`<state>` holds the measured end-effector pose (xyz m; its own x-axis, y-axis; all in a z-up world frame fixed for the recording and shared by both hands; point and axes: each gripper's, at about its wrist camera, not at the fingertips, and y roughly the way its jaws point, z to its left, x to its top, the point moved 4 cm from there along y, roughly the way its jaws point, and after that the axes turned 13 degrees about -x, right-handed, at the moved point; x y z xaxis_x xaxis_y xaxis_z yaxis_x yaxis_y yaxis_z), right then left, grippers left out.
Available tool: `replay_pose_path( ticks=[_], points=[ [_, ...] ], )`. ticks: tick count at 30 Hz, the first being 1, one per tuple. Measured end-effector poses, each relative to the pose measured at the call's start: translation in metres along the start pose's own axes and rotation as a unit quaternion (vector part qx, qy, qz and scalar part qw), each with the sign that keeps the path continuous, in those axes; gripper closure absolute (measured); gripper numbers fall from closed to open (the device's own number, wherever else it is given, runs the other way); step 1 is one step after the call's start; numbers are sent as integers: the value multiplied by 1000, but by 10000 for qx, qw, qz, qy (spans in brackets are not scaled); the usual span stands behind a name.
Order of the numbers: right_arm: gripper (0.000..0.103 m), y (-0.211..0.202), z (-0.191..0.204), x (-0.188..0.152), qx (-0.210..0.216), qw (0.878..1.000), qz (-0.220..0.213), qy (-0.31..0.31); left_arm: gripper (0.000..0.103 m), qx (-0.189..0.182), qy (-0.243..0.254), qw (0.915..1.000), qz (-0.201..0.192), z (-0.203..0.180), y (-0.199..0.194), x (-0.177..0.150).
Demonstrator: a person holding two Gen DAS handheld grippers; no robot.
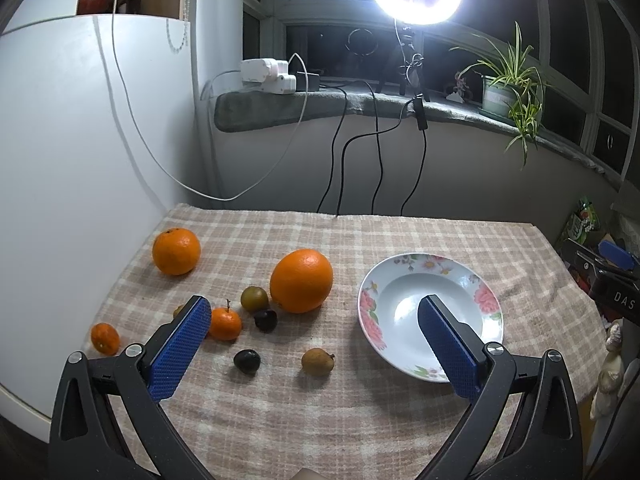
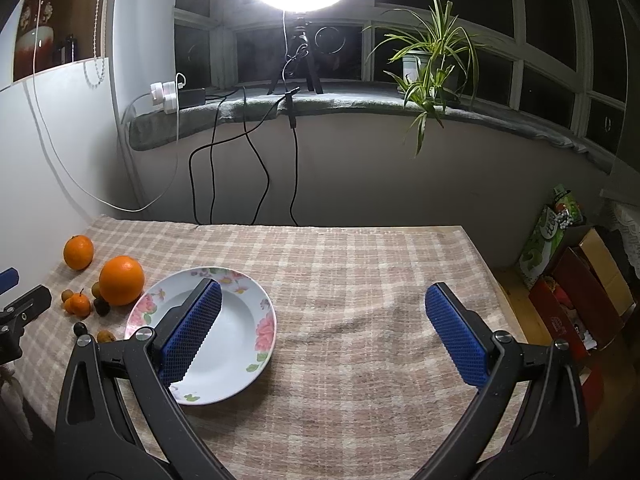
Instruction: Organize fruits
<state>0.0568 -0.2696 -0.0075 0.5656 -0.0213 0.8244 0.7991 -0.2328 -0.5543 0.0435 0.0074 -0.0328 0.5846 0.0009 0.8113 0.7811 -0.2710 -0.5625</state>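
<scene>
Checked beige tablecloth [image 1: 320, 420] across lower frame. White floral-rimmed ceramic plate [image 1: 370, 308] centre-right, bare, fragile. Large round orange [image 1: 301, 280] mid-frame, firm, slick peel; best gripped across its widest part. Small tangerines, dark plum-like fruits lower left, probably soft. Left gripper [image 1: 314, 340] and right gripper [image 2: 322, 330] spread wide, holding nothing.

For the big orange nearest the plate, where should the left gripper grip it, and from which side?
Grip the big orange across its widest middle, coming from above and the near side with the open left gripper. It is round with no handle; a green fruit and a dark fruit crowd its lower left, so keep the left finger clear of them.
</scene>
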Motion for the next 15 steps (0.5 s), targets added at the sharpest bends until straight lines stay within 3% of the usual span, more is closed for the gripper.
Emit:
replay_pose_path(
  ticks=[15],
  points=[
    [0,7,9,1,87,9999,42,-60,1,32,-151,9999,-4,11,3,-1]
  ],
)
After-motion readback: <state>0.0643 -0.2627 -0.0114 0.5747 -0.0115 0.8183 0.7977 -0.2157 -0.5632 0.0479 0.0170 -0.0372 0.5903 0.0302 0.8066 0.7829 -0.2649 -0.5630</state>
